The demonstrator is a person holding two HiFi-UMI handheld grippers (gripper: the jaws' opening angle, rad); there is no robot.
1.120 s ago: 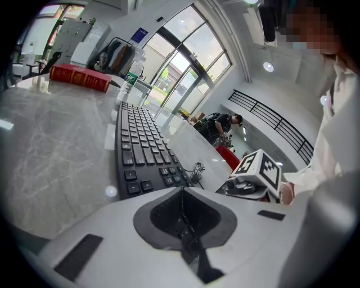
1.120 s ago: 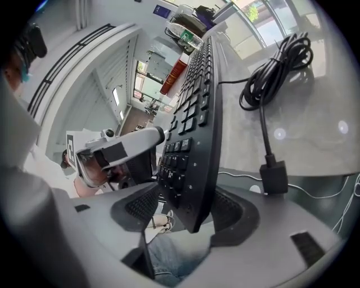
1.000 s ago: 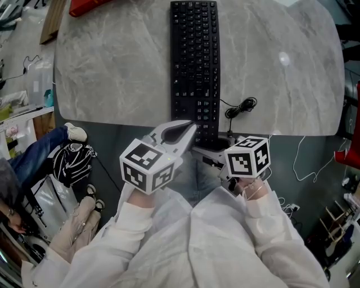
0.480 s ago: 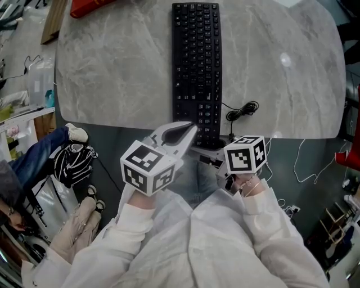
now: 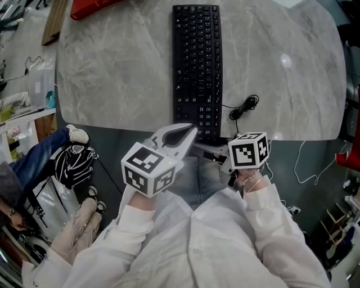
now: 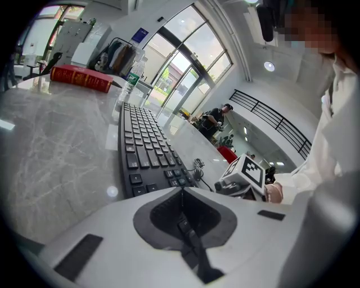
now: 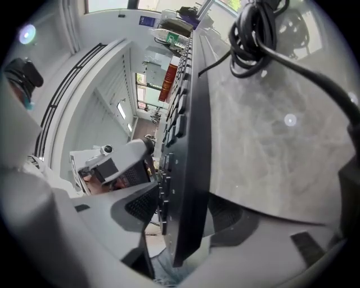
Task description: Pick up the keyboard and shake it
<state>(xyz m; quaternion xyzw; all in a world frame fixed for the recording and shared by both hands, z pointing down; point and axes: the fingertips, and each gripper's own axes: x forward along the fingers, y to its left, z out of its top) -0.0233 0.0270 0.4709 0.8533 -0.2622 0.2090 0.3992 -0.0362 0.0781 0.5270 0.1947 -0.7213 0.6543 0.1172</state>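
1. Two tools nr counter [image 5: 112, 73] edge; left tool [image 5: 188, 128] pressed together, empty, just left of keyboard [image 5: 197, 67] near end.
2. Mid: keyboard flat, lengthwise on counter, near end overhanging edge.
3. R side: right tool [image 5: 209, 151] spread wide, that end btwn its jaws, no grip.

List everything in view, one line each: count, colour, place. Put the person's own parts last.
table: one, grey marble, upper part of the head view
keyboard: one, black, lengthwise mid-table, near end overhanging the edge
cable: one, black, coiled right of the keyboard
book: one, red, table's far left corner
striped bag: one, black and white, floor at left
left gripper: one, white, shut, empty, at the table's near edge
right gripper: one, white, open, keyboard's near end between its jaws
sleeves: two, white, bottom
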